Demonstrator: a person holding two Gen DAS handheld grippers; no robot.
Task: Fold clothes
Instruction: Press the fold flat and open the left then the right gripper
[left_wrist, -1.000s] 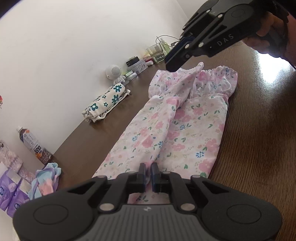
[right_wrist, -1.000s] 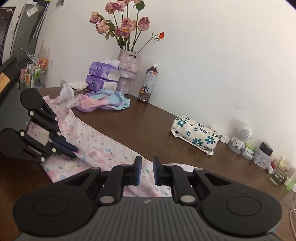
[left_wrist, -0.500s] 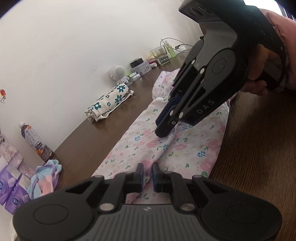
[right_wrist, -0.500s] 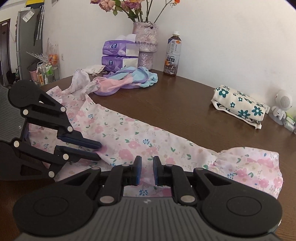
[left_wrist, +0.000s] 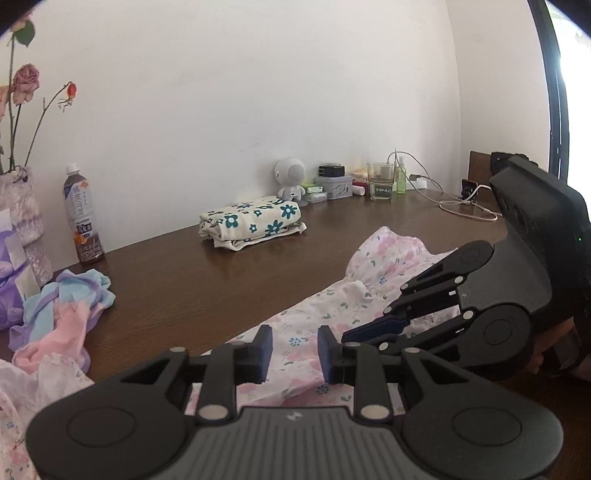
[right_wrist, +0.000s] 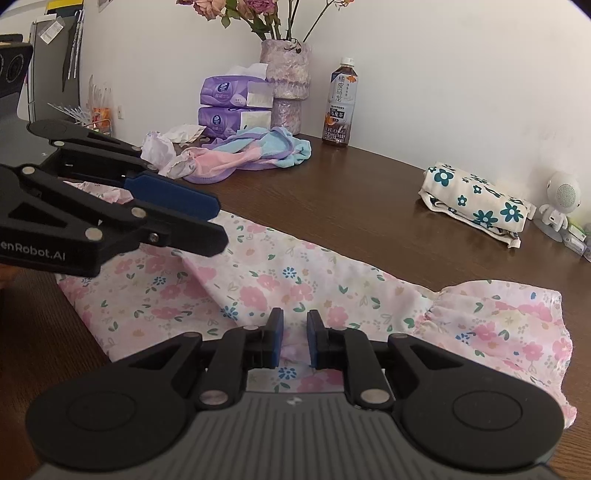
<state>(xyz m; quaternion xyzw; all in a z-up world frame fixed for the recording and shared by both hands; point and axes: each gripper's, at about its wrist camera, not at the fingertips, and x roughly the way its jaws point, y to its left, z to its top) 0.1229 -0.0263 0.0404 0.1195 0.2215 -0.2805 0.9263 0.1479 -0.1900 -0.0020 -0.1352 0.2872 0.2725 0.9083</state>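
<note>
Left wrist view: the left gripper (left_wrist: 293, 349) is hanging over the flowery pants (left_wrist: 332, 317) with its fingers spread and nothing between them. The pants are lying flat on the brown table (left_wrist: 221, 273). The right gripper (left_wrist: 364, 330) is pointing in from the side. Right wrist view: the right gripper (right_wrist: 294, 338) is sitting above the pants (right_wrist: 295, 284), its fingers a little apart and pinching nothing. A folded cloth (right_wrist: 476, 201) is resting near the wall.
</note>
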